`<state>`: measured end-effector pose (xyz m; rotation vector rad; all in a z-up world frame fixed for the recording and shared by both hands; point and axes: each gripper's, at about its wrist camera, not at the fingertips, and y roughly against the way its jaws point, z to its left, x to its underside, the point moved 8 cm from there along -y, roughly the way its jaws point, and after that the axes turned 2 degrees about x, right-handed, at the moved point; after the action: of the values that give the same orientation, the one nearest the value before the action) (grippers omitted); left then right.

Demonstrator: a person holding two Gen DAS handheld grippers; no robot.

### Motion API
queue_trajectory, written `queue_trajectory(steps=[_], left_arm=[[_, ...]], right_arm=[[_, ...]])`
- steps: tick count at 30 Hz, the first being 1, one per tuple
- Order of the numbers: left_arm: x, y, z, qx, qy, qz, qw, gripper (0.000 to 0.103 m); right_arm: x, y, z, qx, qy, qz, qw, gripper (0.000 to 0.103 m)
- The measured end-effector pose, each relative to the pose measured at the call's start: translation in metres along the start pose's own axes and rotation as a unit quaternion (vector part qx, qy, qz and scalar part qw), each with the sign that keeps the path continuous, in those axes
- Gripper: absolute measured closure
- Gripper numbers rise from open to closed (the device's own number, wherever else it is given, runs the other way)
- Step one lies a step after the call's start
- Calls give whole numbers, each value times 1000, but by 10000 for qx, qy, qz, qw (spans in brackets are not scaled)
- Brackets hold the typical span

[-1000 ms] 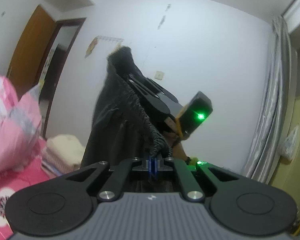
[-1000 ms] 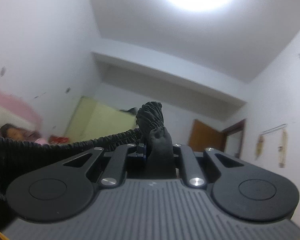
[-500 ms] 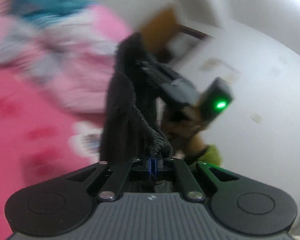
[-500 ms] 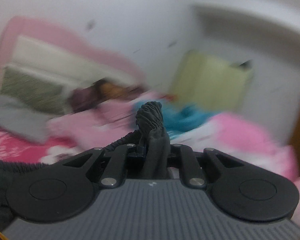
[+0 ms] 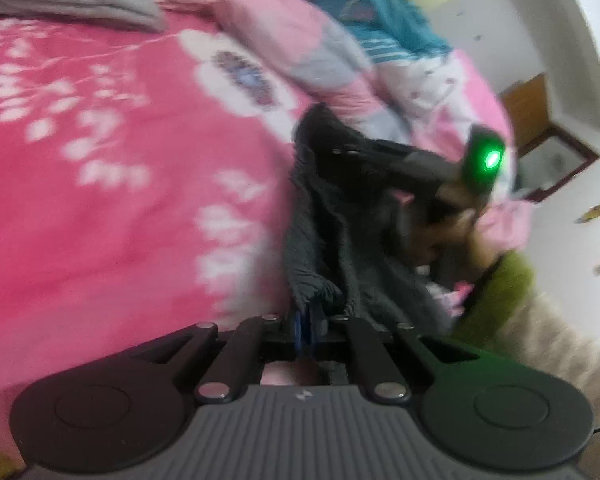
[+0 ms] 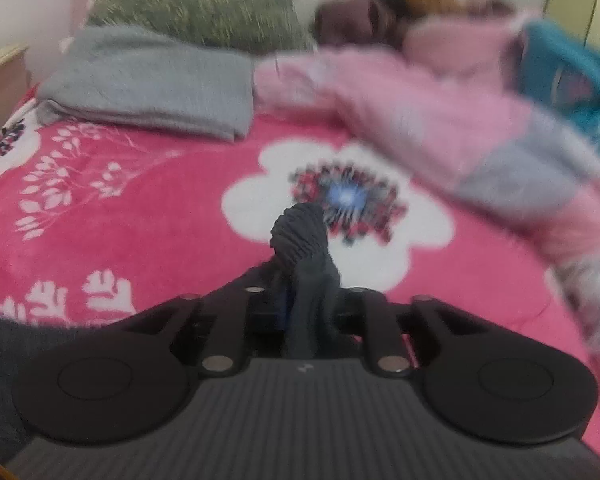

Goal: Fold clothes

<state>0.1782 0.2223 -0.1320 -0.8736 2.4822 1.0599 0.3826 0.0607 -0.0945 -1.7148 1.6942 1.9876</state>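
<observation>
The dark garment [image 5: 332, 216] hangs stretched between the two grippers over the pink bedspread [image 5: 112, 208], its gathered waistband pinched in each. The left gripper [image 5: 309, 322] has its jaws narrow and opening with cloth between them; the right gripper [image 6: 300, 308] is likewise opening on a bunched edge. If both let go this early the garment could drop crumpled rather than flat, or slide toward the heaped pink quilt [image 6: 440, 120] and tangle there
</observation>
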Motion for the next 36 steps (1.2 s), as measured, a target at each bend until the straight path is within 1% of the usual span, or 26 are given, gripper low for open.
queue_trajectory(steps=[1,2,3,4,5,6,8,10,13,15,16,17,18,19,20,22,23,25,28,29,30,32,34,36], left_arm=[[0,1,8,-97,57,-13,9999,88],[5,14,12,-20,164,-51,9999,84],[6,25,15,55,248,-155,9996,71],[5,34,18,100,315,-287,9990,63],[2,43,21,65,318,-492,9983,54],[-1,51,20,-17,235,-689,9973,53],[-2,68,4,-75,-180,-895,9958,53],[-2,71,-18,87,-678,-904,9936,53],[7,55,-54,213,-1522,-649,9860,53],[13,35,-67,41,-1865,-436,9815,56],[14,23,-68,-116,-1953,-341,9801,57],[14,10,-67,-296,-2011,-252,9788,61],[14,-2,-65,-489,-2064,-184,9771,73],[15,-10,-63,-623,-2098,-139,9757,77],[17,-15,-60,-662,-2098,-87,9755,84],[22,-14,-59,-663,-2048,-44,9766,91],[21,-8,-57,-602,-1923,-58,9795,94],[17,6,-52,-423,-1583,-90,9864,97],[9,23,-39,-90,-965,-137,9952,99],[6,26,-32,15,-757,-149,9970,99],[5,27,-24,24,-623,-141,9980,99],[6,26,-9,-81,-457,-87,9989,99],[11,21,1,-153,-373,27,9992,99],[14,18,2,-188,-411,20,9990,99]], right_arm=[[0,-4,-4,62,-161,107,9998,75],[-2,-7,-9,160,-340,187,9991,68],[-2,-4,-16,211,-575,179,9980,61],[-4,7,-24,240,-870,80,9959,59],[-5,23,-34,256,-1231,-66,9920,57],[-6,41,-44,266,-1612,-221,9863,55],[-3,84,-61,140,-2400,-540,9692,55],[6,129,-61,3,-2854,-819,9549,55],[27,182,-33,-354,-3192,-992,9418,55],[44,204,-4,-467,-3269,-964,9390,55],[53,212,13,-524,-3304,-931,9378,55],[63,218,28,-562,-3319,-893,9374,56],[73,222,44,-592,-3326,-853,9374,56],[83,223,59,-552,-3296,-812,9390,56],[91,222,67,-481,-3300,-775,9396,56],[103,218,75,-371,-3374,-687,9381,57],[108,214,75,-345,-3438,-628,9363,58],[109,209,67,-269,-3510,-539,9344,59],[94,198,48,-264,-3505,-526,9347,59],[87,189,44,-290,-3437,-498,9373,59],[79,178,41,-311,-3353,-458,9405,59],[64,157,36,-355,-3185,-377,9465,59],[49,133,30,-368,-2994,-284,9530,59],[33,103,24,-326,-2761,-167,9604,60]])
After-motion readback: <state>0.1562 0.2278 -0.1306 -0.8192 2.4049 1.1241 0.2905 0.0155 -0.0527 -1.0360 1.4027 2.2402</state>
